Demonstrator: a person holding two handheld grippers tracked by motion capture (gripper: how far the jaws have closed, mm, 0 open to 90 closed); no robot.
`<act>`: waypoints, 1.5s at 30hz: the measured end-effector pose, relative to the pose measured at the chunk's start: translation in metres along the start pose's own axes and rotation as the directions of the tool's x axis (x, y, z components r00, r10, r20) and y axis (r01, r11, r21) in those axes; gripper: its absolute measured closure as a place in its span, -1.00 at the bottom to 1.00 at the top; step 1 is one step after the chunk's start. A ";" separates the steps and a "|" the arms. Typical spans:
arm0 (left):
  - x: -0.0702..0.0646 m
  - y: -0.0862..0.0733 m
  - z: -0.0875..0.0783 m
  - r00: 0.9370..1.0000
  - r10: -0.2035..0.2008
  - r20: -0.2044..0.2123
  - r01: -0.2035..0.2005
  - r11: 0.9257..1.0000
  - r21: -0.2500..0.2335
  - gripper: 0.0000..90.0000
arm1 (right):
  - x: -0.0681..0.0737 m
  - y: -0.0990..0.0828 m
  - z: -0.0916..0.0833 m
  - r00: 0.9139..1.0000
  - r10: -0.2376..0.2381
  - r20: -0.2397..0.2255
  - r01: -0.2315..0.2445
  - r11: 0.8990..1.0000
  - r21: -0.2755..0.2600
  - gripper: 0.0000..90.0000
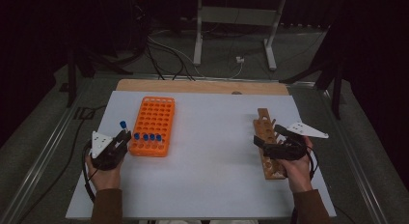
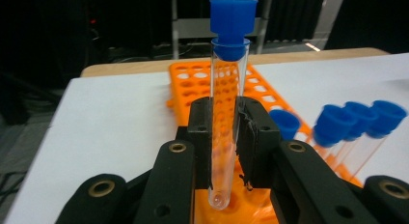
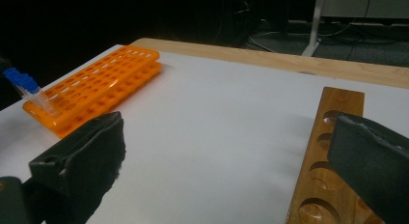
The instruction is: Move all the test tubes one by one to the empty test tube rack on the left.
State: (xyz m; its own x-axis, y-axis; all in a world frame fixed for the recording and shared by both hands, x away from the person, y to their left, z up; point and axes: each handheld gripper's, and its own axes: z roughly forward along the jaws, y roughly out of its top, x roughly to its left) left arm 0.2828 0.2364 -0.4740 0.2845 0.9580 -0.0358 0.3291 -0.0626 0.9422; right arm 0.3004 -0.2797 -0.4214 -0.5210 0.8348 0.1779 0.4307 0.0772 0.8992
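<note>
Left gripper (image 2: 224, 137) clamped on clear blue-capped glass tube (image 2: 225, 113); right gripper (image 3: 226, 151) wide, empty; risk: tilted tube jamming against orange plastic rack (image 2: 270, 89) hole rim

Clear blue-capped tube (image 2: 224, 113), upright, beside orange rack (image 2: 212, 84)

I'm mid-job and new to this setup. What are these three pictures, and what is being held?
A person sits at a white table, with a hand-held two-jaw tool in each hand. One picture looks down from above; the other two come from cameras riding on each tool. The left tool is shut on a clear tube with a blue cap, held upright beside the orange rack, where four capped tubes stand. The right tool is open and empty, at the wooden rack.
</note>
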 end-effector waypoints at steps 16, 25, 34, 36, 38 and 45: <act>-0.003 -0.019 0.014 0.998 0.054 0.018 -0.056 0.972 0.228 0.75 | 0.004 -0.008 0.003 1.000 -0.020 -0.017 0.020 0.999 0.029 -1.00; 0.004 -0.019 0.006 1.000 -0.009 0.002 0.008 0.980 0.198 0.40 | 0.015 -0.016 0.005 0.996 -0.093 -0.002 0.093 0.995 0.046 -1.00; -0.001 -0.003 -0.030 0.996 -0.042 0.078 0.038 0.998 0.046 -0.37 | 0.019 -0.033 -0.001 0.994 -0.108 -0.021 0.108 0.994 0.008 -1.00; -0.006 -0.001 -0.035 0.995 -0.029 0.092 0.026 0.999 0.035 -0.55 | 0.019 -0.037 -0.003 0.994 -0.110 -0.025 0.110 0.994 0.003 -1.00; -0.010 0.000 -0.040 0.994 -0.033 0.102 0.031 0.999 0.021 -0.66 | 0.019 -0.041 -0.005 0.993 -0.110 -0.032 0.110 0.994 -0.006 -1.00; -0.014 0.004 -0.051 0.994 -0.033 0.101 0.036 0.999 -0.025 -0.98 | 0.019 -0.050 -0.010 0.994 -0.109 -0.025 0.108 0.993 -0.039 -1.00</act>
State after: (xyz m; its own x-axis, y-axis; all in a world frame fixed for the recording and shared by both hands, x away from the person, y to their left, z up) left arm 0.2343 0.2373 -0.4524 0.3632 0.9263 -0.1005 0.3169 -0.0214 0.9482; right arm 0.2617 -0.2725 -0.4587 -0.5831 0.8075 0.0892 0.3433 0.1454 0.9279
